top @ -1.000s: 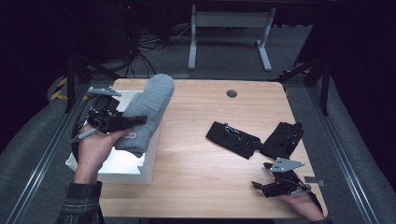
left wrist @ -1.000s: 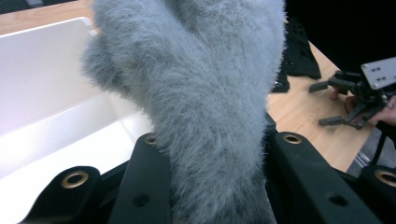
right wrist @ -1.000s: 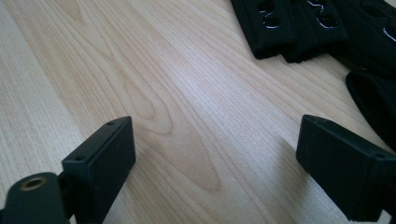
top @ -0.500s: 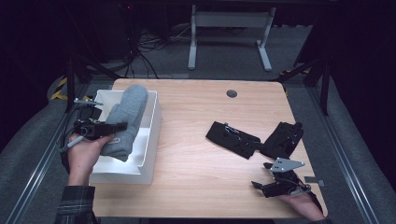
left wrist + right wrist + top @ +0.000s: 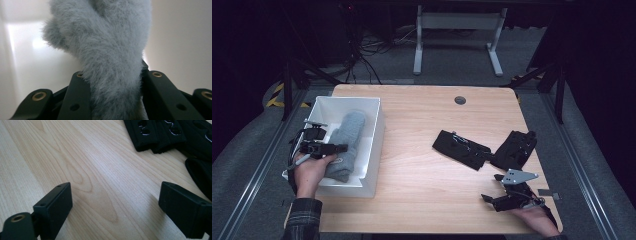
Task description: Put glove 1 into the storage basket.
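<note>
A grey fluffy cloth (image 5: pixel 348 142) lies rolled lengthwise in a white bin (image 5: pixel 376 127) at the table's left. My left gripper (image 5: pixel 338 148) is low inside the bin, shut on the cloth's near part. In the left gripper view the cloth (image 5: pixel 105 45) fills the gap between the black jaws of the left gripper (image 5: pixel 112 75), with white bin walls behind it. My right gripper (image 5: pixel 491 189) rests near the table's front right edge. In the right gripper view the right gripper (image 5: pixel 115 195) stands open over bare wood, holding nothing.
Two black pouch-like items lie right of centre, one flat (image 5: pixel 462 149) and one further right (image 5: pixel 514 149), just beyond the right gripper; both show in the right gripper view (image 5: pixel 160 132). A round grommet (image 5: pixel 460 100) sits near the far edge. A metal stand (image 5: pixel 457 30) stands behind the table.
The left gripper has come down and toward the left with the grey cloth, from above the bin into it. The cloth now lies inside the bin. The right gripper has not moved.
</note>
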`<action>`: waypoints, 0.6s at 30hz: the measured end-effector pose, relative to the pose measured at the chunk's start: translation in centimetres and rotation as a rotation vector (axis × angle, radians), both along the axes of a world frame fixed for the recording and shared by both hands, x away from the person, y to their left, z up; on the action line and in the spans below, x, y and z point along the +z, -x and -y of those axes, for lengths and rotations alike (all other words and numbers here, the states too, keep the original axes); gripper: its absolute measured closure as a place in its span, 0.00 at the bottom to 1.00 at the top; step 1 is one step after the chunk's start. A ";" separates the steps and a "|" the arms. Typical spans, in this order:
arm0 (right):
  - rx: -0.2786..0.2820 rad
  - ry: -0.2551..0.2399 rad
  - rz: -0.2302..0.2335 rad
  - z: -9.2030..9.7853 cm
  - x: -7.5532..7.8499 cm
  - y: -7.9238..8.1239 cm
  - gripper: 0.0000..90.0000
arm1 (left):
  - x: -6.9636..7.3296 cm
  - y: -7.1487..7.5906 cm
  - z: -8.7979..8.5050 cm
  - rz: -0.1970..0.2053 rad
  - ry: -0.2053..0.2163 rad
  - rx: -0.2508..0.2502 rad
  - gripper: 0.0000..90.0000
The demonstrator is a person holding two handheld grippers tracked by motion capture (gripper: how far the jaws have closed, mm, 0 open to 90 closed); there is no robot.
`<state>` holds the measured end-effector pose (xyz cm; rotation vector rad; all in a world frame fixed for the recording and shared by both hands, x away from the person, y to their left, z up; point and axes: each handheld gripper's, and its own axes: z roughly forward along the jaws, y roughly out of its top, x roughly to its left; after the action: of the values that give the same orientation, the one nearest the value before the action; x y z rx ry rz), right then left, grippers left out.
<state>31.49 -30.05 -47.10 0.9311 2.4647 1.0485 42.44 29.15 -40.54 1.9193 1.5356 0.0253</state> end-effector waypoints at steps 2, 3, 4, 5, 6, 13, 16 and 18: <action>0.000 0.000 0.000 0.0 0.0 0.0 0.13 | -0.5 -0.3 0.2 -0.025 -0.009 -0.001 0.76; 0.000 0.000 0.000 0.0 0.0 0.0 0.13 | -0.7 -0.5 0.3 -0.039 -0.022 -0.005 0.75; 0.000 0.000 0.000 0.0 0.0 0.0 0.13 | -0.8 -0.6 0.5 -0.046 -0.028 -0.002 0.74; 0.000 0.000 0.000 0.0 0.0 0.0 0.13 | -1.0 -0.8 0.5 -0.052 -0.033 -0.006 0.72; 0.000 0.000 0.000 0.0 0.0 0.0 0.13 | -1.2 -0.9 0.5 -0.061 -0.038 -0.007 0.69; 0.000 0.000 0.000 0.0 0.0 0.0 0.13 | -0.1 -0.9 0.6 -0.002 -0.077 0.028 0.29; -0.001 0.000 0.000 0.0 0.0 0.0 0.13 | 1.3 -0.8 0.8 0.023 -0.086 0.027 0.21; 0.000 0.000 0.000 0.0 0.0 0.0 0.13 | 2.2 -0.6 1.0 0.051 -0.090 0.022 0.19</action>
<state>31.49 -30.05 -47.10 0.9316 2.4642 1.0486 43.03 28.12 -38.34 1.9566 1.5449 0.1540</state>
